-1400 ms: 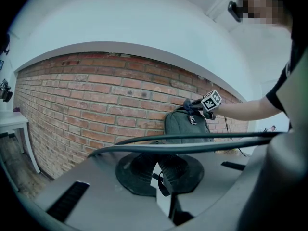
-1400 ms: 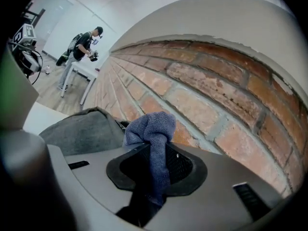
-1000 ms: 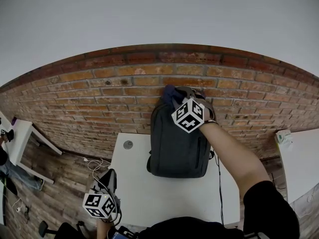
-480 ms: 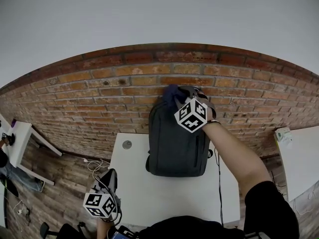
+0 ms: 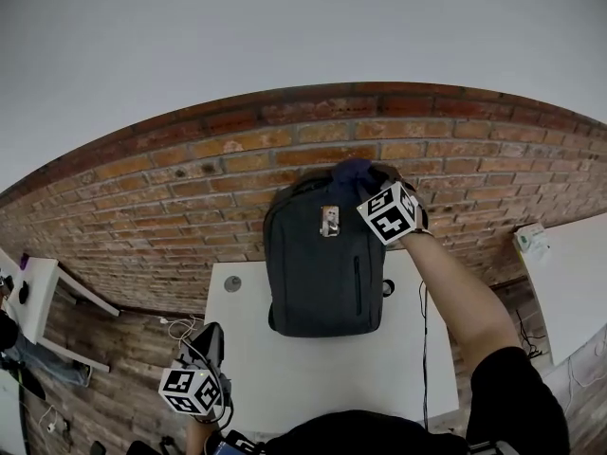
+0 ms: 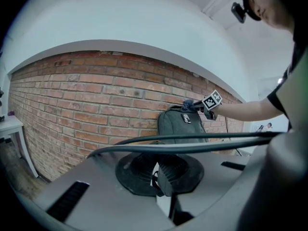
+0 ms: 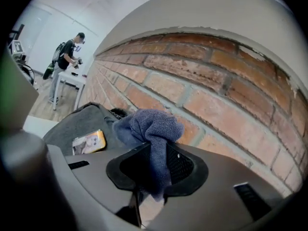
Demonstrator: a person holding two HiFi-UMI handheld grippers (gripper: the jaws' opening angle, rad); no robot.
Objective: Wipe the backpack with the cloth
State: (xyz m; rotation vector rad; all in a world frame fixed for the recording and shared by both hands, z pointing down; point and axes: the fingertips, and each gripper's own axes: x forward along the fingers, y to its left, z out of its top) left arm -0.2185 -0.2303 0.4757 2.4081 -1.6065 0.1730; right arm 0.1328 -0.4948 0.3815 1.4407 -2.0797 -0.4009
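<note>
Blue cloth (image 7: 150, 126) partly inside right claw (image 7: 155, 160).

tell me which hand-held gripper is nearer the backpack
Right. The right hand-held gripper is at the backpack's top edge, clamped on the cloth. The left hand-held gripper hangs beyond the table's near left corner, well apart from the backpack.
</note>
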